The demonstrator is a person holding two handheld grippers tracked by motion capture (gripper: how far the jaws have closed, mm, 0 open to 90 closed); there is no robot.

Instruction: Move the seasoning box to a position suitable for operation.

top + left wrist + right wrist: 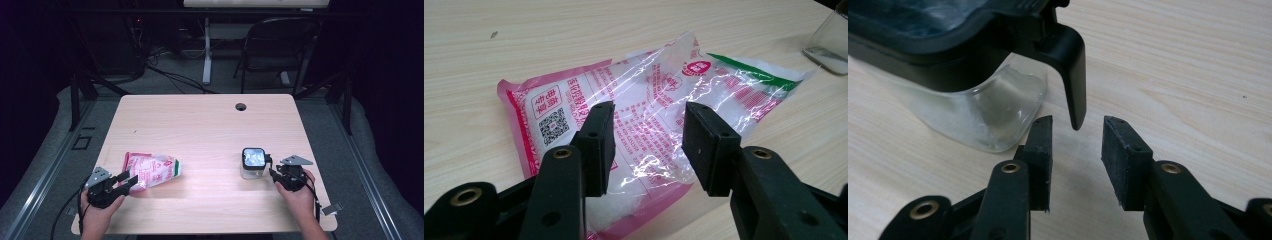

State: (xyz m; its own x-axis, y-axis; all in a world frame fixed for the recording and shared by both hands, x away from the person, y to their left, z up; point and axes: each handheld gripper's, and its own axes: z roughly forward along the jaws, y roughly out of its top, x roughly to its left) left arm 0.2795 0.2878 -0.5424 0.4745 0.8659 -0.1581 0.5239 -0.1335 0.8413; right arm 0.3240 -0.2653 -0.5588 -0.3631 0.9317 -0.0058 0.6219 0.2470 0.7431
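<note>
Right gripper (1075,145) stood part-open under the clear glass jar's black lid latch (1070,75): rigid, slippery, breakable glass; left gripper (649,145) part-open over the soft pink-printed plastic pouch (644,100).

Each hand-held gripper, left (129,180) and right (273,172), is matt black with two angular jaws ending in thick rectangular pads (596,145). Brass-ringed pivot holes (1010,167) mark the jaw links. A grey three-cornered plate (296,160) tops each, and a thin black cable (67,212) trails behind.
</note>
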